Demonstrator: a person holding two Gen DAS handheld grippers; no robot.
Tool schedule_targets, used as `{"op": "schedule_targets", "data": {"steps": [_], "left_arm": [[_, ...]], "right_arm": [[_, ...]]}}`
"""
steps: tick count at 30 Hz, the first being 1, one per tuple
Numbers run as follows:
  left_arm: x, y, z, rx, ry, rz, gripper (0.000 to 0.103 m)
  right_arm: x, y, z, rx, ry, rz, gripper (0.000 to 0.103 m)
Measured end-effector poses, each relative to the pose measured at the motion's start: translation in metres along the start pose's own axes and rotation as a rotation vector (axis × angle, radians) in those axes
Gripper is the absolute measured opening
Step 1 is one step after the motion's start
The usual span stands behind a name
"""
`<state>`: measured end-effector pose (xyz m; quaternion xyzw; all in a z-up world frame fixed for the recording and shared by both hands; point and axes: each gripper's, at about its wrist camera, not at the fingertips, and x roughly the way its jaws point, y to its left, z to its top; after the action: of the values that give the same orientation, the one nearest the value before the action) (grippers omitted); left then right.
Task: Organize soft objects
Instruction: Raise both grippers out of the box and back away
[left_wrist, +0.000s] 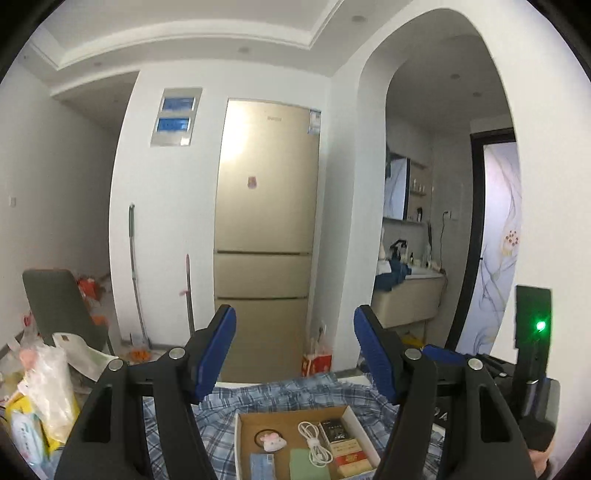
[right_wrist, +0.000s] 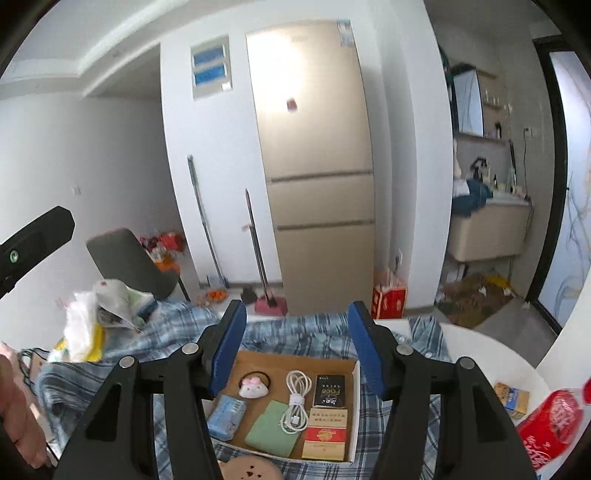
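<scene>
A shallow cardboard box (right_wrist: 354, 406) lies on a blue plaid cloth (right_wrist: 295, 336). In it are a pink plush hair tie (right_wrist: 253, 387), a blue tissue pack (right_wrist: 226, 411), a green cloth pad (right_wrist: 275, 428), a white cable (right_wrist: 295, 402), a black "Face" box (right_wrist: 328, 391) and a red and gold pack (right_wrist: 325, 439). The box also shows in the left wrist view (left_wrist: 243, 439). My left gripper (left_wrist: 295, 354) and right gripper (right_wrist: 297, 343) are both open and empty, held above the box's far side.
A pile of plastic bags and packets (right_wrist: 92, 325) lies left on the cloth. A red cola bottle (right_wrist: 554, 424) and a small carton (right_wrist: 511, 400) sit on the white table (right_wrist: 480, 354) at right. A chair (right_wrist: 129, 262), fridge (right_wrist: 314, 166) and brooms stand beyond.
</scene>
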<state>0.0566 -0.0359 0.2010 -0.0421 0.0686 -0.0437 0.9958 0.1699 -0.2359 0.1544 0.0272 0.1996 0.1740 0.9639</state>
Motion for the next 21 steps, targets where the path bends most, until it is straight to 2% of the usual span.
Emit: {"op": "schedule_targets", "data": {"steps": [5,10,14,16,18,21], "left_arm": [[-0.04,-0.004,0.0,0.039,-0.03,0.015,0.069],[-0.072,-0.002,-0.023,0.038,-0.032,0.01,0.069],[-0.083,-0.008,-0.049,0.09,-0.034,0.025,0.069],[-0.089,-0.006,-0.062,0.08,-0.053,0.015,0.07],[-0.095,-0.006,-0.072,0.091,-0.061,0.017,0.076],[-0.1,0.001,-0.088,0.083,-0.081,0.042,0.078]], "right_arm": [[-0.048,0.007,0.0,-0.01,-0.087,0.003,0.057],[-0.079,0.014,-0.017,-0.039,-0.124,0.007,0.06],[-0.092,0.016,-0.035,-0.035,-0.155,0.013,0.062],[-0.092,0.019,-0.045,-0.057,-0.164,0.008,0.064],[-0.09,0.021,-0.055,-0.073,-0.154,0.026,0.071],[-0.083,0.014,-0.068,-0.044,-0.133,0.045,0.072]]}}
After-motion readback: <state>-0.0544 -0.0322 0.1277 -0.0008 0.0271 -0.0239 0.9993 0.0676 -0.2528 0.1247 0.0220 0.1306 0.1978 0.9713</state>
